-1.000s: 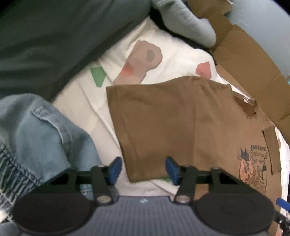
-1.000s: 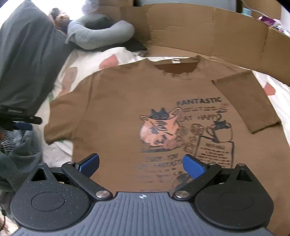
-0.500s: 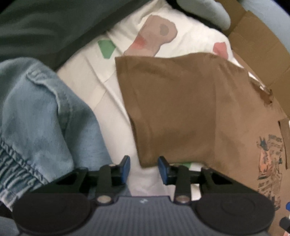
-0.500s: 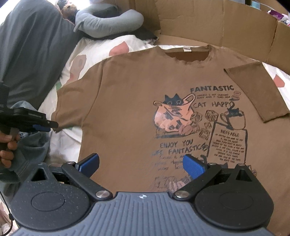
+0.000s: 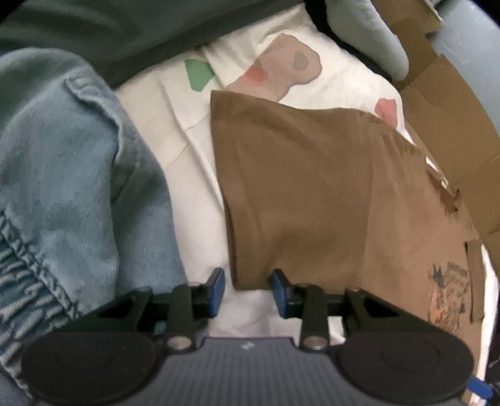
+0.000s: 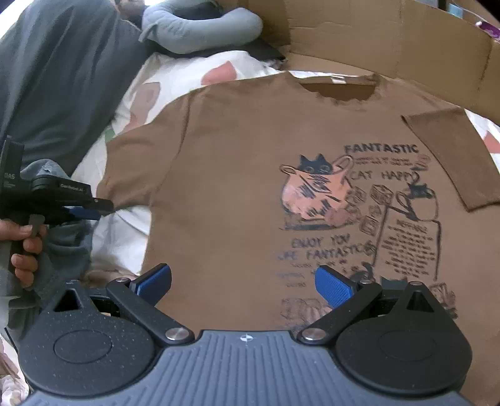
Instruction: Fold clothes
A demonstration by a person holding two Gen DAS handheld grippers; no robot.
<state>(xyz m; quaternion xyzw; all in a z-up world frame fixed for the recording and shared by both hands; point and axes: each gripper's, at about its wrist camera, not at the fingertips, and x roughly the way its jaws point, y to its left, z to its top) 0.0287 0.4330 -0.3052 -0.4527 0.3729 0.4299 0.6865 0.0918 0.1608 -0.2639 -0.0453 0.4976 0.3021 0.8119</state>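
A brown T-shirt (image 6: 237, 175) with a cat print (image 6: 315, 190) is spread flat, chest up, on a white patterned bedsheet (image 5: 200, 200). It lies straight ahead of the right gripper (image 6: 243, 279) and ahead and to the right of the left gripper (image 5: 247, 289).

The left gripper is held low at the lower corner of the shirt's left sleeve (image 5: 281, 193). Its blue-padded jaws are parted by a narrow gap, and the sleeve's hem corner is seen just ahead of and between the fingertips; whether the cloth is already touched cannot be told. In the right wrist view this gripper is seen from the side at far left, gripped by a hand (image 6: 22, 246), with its tip at the sleeve edge.

The right gripper is held above the shirt's lower front with its jaws set wide apart and nothing between them; the printed text and the hem area are seen between the two blue pads (image 6: 332, 285).

The shirt's other sleeve (image 6: 450, 159) is folded inward over the chest, to the upper right of the right gripper. Crumpled blue denim (image 5: 72, 187) lies left of the left gripper. Dark grey fabric (image 6: 62, 78) and a grey neck pillow (image 6: 203, 28) lie beyond the shirt to the left, and a cardboard wall (image 6: 390, 34) stands behind the collar.
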